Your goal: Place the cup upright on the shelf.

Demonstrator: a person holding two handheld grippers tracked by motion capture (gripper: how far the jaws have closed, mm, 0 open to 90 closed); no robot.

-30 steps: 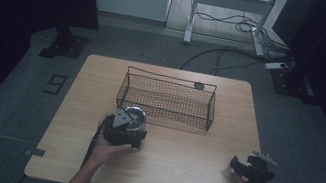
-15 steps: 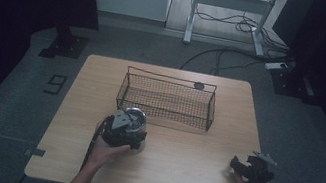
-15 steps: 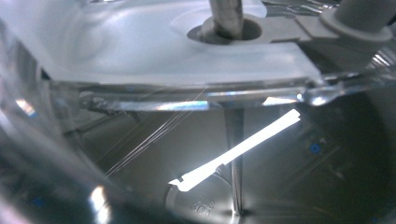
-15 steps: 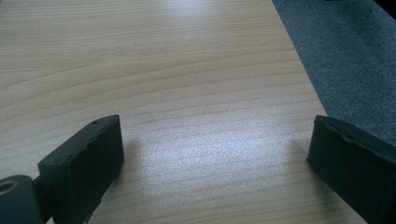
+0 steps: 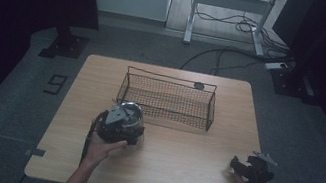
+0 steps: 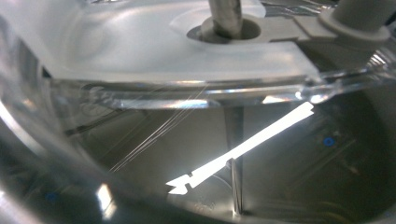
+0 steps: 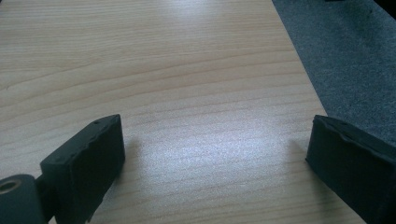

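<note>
**Left gripper on the clear container, right one waits**

Over on the near left of the table (image 5: 176,175), the left gripper (image 5: 120,123) sits right on a clear, rounded container (image 5: 134,112), just in front of the wire basket (image 5: 167,100). Its jaws have just been closing a little; whether they actually pinch the container, I cannot tell. Up close, there's transparent plastic (image 6: 140,135) and a metal stem (image 6: 225,16). The right gripper (image 7: 215,158) rests at the near right corner, jaws spread wide over bare wood, holding nothing
</note>
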